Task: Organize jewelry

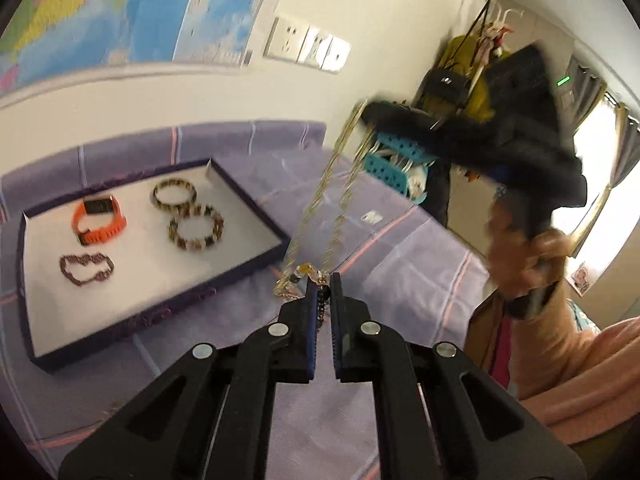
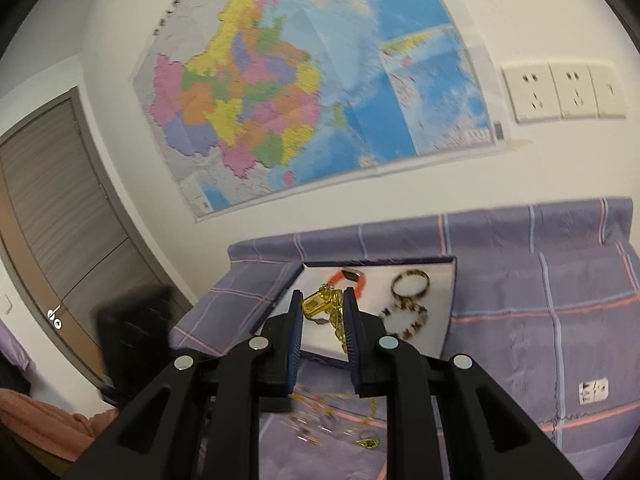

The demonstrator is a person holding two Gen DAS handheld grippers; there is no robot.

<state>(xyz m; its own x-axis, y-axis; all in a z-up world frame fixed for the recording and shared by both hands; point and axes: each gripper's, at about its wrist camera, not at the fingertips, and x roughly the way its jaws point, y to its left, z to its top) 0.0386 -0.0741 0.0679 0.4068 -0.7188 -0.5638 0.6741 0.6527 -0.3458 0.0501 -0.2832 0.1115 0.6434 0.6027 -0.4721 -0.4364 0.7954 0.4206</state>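
Gold necklace [image 1: 320, 216] stretched between your two tongs: left tongs [image 1: 323, 286] pinched on its beaded end, right tongs [image 2: 323, 303] clamped on its pendant, above the tray [image 1: 256, 196]. Three bracelets and the orange watch [image 1: 100, 220] are already in; loose pieces [image 2: 332, 424] remain on the bed [image 2: 560, 320].

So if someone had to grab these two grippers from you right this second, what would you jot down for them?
Left gripper: shut on the lower end of a gold chain necklace.
Right gripper: shut on the necklace's other end, a bunch of gold links, held up so the chain hangs stretched between both over the purple checked cloth.
Done: the tray already holds an orange watch, two patterned bangles and a dark beaded bracelet.
Left: lay the necklace in the tray; small gold bits lie on the cloth below.
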